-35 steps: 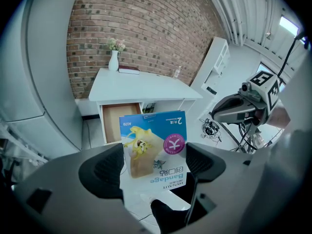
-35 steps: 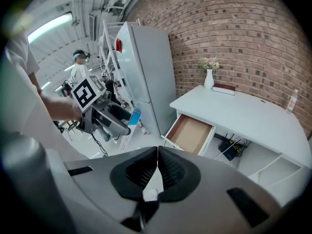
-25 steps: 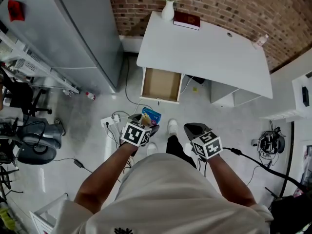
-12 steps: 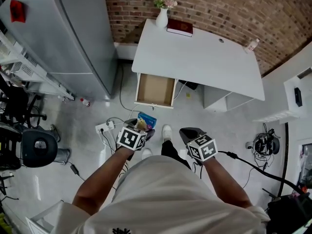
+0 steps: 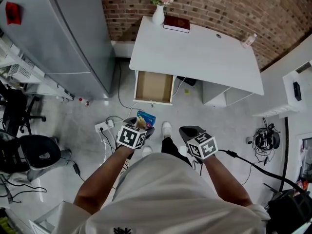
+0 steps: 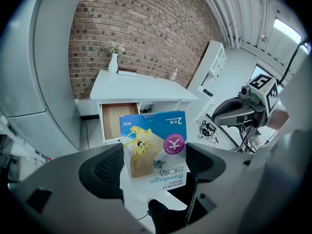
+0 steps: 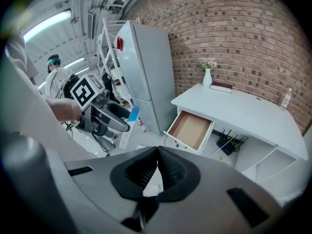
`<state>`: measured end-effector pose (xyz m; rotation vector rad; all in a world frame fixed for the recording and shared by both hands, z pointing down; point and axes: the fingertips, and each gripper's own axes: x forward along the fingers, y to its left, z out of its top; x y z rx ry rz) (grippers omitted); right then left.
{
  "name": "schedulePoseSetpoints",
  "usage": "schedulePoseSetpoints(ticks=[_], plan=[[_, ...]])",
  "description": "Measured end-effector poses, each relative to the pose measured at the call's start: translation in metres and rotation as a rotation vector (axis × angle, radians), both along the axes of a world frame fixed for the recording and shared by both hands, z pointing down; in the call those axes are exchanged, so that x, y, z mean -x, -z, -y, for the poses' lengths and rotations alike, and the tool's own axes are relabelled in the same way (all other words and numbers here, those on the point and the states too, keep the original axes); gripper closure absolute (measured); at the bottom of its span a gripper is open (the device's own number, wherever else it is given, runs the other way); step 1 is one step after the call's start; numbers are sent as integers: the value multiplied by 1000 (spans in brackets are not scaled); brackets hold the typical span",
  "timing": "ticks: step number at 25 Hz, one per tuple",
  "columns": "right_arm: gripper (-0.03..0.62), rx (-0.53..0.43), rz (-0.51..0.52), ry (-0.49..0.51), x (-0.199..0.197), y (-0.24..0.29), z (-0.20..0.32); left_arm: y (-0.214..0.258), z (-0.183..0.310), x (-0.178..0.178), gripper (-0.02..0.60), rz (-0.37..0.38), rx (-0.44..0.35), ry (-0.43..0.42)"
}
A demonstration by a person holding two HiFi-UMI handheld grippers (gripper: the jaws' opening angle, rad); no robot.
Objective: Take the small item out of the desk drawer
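Observation:
My left gripper [image 5: 141, 125] is shut on a small blue and white bandage box [image 5: 146, 119], held upright between its jaws [image 6: 154, 150]. The white desk [image 5: 195, 52] stands ahead against the brick wall, and its wooden drawer [image 5: 154, 87] hangs pulled out and looks empty. I stand well back from it. My right gripper [image 5: 187, 132] is shut with nothing between its jaws, level with the left one. In the right gripper view the drawer [image 7: 190, 129] and the left gripper with the box [image 7: 126, 126] both show.
A white vase with flowers [image 5: 159, 11] and a dark red book [image 5: 176, 23] sit at the desk's back edge. A tall grey cabinet [image 5: 58, 38] stands left of the desk. A power strip and cables [image 5: 105, 126] lie on the floor by my feet. An office chair [image 5: 36, 152] is at left.
The view has pulled a little further back from the desk. Both grippers keep their hold and place relative to me.

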<state>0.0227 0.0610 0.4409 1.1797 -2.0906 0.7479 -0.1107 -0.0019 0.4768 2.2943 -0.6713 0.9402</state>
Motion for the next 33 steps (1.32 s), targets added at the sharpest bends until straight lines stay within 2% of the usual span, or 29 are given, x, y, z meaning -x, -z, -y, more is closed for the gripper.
schedulePoseSetpoints(ticks=[20, 33], plan=[[563, 23, 4, 5, -4, -20, 1, -22, 0, -7, 195, 4, 23, -3], [563, 38, 6, 6, -4, -23, 18, -21, 18, -14, 195, 5, 38, -14]])
